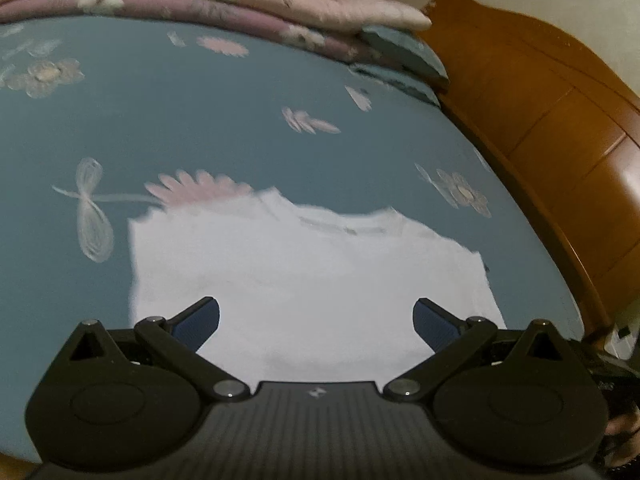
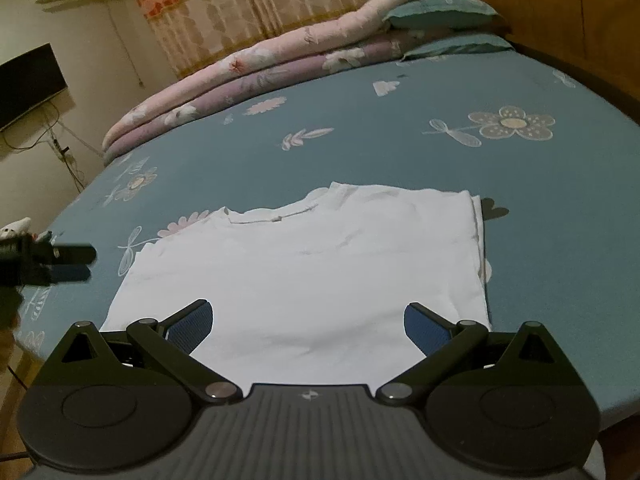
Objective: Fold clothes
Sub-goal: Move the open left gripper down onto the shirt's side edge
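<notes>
Left gripper (image 1: 316,322): jaws spread wide and empty, poised above the near half of the white T-shirt (image 1: 304,276); the view is slightly blurred.
Right gripper (image 2: 308,322): jaws likewise wide apart, nothing between the blue pads (image 2: 426,330), facing the shirt's near hem.
White T-shirt: lies flat on the blue floral bedsheet (image 2: 360,152), neckline on the far side, both sides apparently turned in so that it forms a rough rectangle; layered edges show along its right side in the right wrist view.
Step in hand: judged to be between folds, the sides done and the lengthwise fold not yet made.
Next move: likely calls for each gripper to drop to a near corner of the hem, close on all layers, and carry the hem toward the collar without dragging the stack askew.
Surroundings: rolled pink quilts (image 2: 248,76) and teal pillows (image 2: 444,10) at the bed's far edge, a wooden headboard (image 1: 540,112) to the right, all well apart from the shirt.
</notes>
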